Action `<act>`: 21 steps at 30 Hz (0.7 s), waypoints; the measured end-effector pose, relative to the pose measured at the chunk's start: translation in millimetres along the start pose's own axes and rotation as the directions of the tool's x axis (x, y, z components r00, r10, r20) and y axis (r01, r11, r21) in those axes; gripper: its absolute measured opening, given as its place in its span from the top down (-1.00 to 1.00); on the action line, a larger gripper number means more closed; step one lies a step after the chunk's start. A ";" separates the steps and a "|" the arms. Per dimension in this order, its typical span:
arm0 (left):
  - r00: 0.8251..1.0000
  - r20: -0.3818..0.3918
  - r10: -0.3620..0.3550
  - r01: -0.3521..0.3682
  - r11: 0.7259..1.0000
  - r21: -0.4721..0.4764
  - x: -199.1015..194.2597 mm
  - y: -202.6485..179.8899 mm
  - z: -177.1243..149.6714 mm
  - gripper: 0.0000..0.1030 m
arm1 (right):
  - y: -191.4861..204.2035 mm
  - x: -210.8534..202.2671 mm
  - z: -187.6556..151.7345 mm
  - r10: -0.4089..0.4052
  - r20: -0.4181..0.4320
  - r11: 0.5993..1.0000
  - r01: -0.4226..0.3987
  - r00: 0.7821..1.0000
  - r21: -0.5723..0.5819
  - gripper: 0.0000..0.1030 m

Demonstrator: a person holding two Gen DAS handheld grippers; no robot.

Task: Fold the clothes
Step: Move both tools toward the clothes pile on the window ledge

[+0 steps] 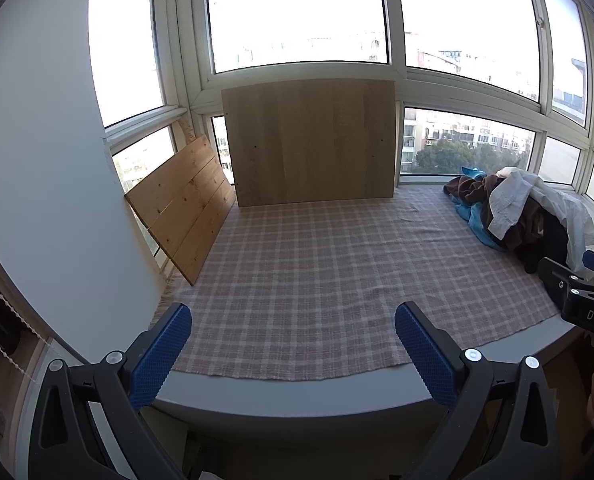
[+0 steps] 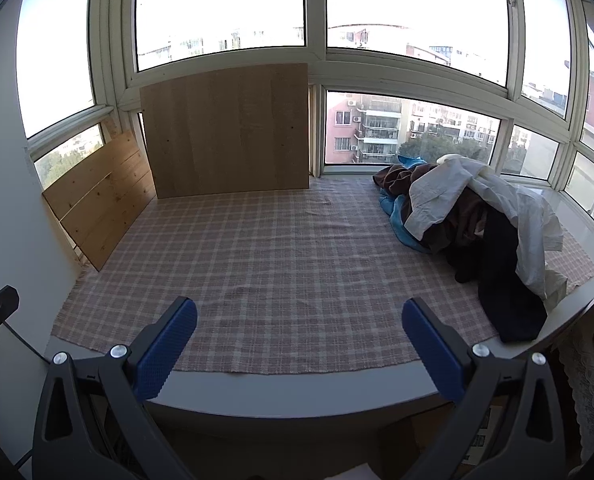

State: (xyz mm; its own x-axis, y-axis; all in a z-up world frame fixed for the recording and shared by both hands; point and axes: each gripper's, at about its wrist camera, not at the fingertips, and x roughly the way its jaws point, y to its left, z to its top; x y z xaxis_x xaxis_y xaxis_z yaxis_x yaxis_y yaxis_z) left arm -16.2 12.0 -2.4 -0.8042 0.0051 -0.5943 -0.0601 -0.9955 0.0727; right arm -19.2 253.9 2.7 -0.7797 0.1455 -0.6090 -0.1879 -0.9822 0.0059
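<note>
Clothes pile (image 2: pixel 477 224) heaped at table's (image 2: pixel 297 396) right end, long axis running window-to-front-edge, dark garment (image 2: pixel 509 288) trailing forward; left tongs (image 1: pixel 293 356) and right tongs (image 2: pixel 299 348) both spread, empty

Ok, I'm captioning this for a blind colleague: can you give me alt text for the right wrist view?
The open right gripper hovers, empty, over a plaid cloth on a window ledge, with a pile of unfolded clothes at the right. Two wooden boards lean against the windows behind.
</note>
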 end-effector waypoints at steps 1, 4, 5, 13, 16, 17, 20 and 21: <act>1.000 0.000 0.000 0.000 1.000 0.001 0.4 -0.1 0.3 -0.99 | -0.6 0.0 0.1 -0.001 0.000 1.000 0.001 1.000 0.001 -1.00; 1.000 0.001 -0.005 0.005 1.000 0.006 0.4 -2.1 -0.3 -0.99 | -2.0 -0.2 0.3 -0.007 0.002 1.000 0.007 1.000 0.003 -1.00; 1.000 0.001 -0.007 0.007 1.000 0.008 0.5 -2.7 0.0 -0.99 | -2.4 -0.2 0.5 -0.008 0.002 1.000 0.008 1.000 0.005 -1.00; 0.999 0.006 -0.036 0.036 0.998 0.042 2.5 -17.3 3.4 -0.99 | -8.4 -0.6 1.2 -0.029 0.001 0.999 0.029 1.000 0.015 -1.00; 0.999 0.008 -0.054 0.053 0.997 0.056 3.4 -23.8 4.5 -0.99 | -12.5 -1.8 1.0 -0.043 0.001 0.999 0.043 0.999 0.022 -1.00; 0.998 0.007 -0.060 0.059 0.996 0.061 4.1 -25.4 5.2 -0.99 | -14.2 -2.4 1.0 -0.049 0.001 0.998 0.049 0.999 0.024 -1.00; 0.997 0.009 -0.078 0.077 0.994 0.073 6.0 -31.4 7.3 -0.99 | -19.6 -4.2 0.6 -0.068 0.003 0.997 0.068 0.998 0.034 -1.00; 0.996 0.010 -0.084 0.083 0.994 0.077 6.6 -33.4 7.9 -0.99 | -21.6 -4.9 0.4 -0.074 0.003 0.997 0.074 0.997 0.038 -1.00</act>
State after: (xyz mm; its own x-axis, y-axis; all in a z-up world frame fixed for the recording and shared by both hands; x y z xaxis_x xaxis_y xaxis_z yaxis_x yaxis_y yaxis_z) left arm -24.2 46.0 -2.4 -0.8020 0.0893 -0.5906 -0.1715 -0.9815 0.0846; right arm -11.6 274.5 5.8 -0.7655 0.2184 -0.6052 -0.2678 -0.9634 -0.0090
